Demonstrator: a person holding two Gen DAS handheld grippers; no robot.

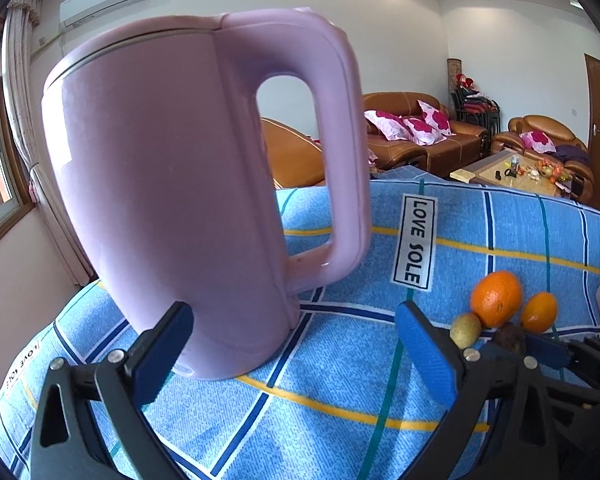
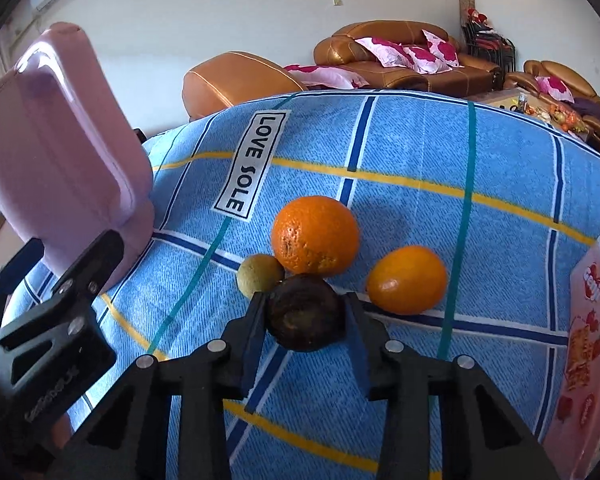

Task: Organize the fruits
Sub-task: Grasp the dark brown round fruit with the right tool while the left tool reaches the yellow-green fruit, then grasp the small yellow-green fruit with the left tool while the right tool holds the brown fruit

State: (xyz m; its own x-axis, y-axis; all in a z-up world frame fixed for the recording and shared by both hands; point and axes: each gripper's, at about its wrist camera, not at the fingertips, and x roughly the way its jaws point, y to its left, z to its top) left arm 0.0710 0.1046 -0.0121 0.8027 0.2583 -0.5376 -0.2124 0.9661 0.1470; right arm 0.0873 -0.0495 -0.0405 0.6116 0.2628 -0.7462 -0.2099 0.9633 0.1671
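Observation:
Several fruits lie together on the blue checked cloth [image 2: 420, 152]. A large orange [image 2: 315, 234] sits behind a small green-yellow fruit [image 2: 259, 274] and a dark brown fruit [image 2: 305, 317]. A smaller orange [image 2: 407, 280] lies to the right. My right gripper [image 2: 305, 308] is shut on the dark brown fruit, which rests low on the cloth. My left gripper [image 1: 294, 320] is open and empty, its jaws around the base of a pink kettle [image 1: 172, 200]. The same fruits show at the right of the left wrist view: the large orange [image 1: 496, 298] and the smaller orange [image 1: 539, 312].
The pink kettle [image 2: 56, 152] stands at the left of the cloth. A pink snack box [image 2: 592, 340] stands at the right edge. The left gripper's body [image 2: 48, 332] is at lower left in the right wrist view. Brown sofas [image 2: 400, 56] stand beyond the table.

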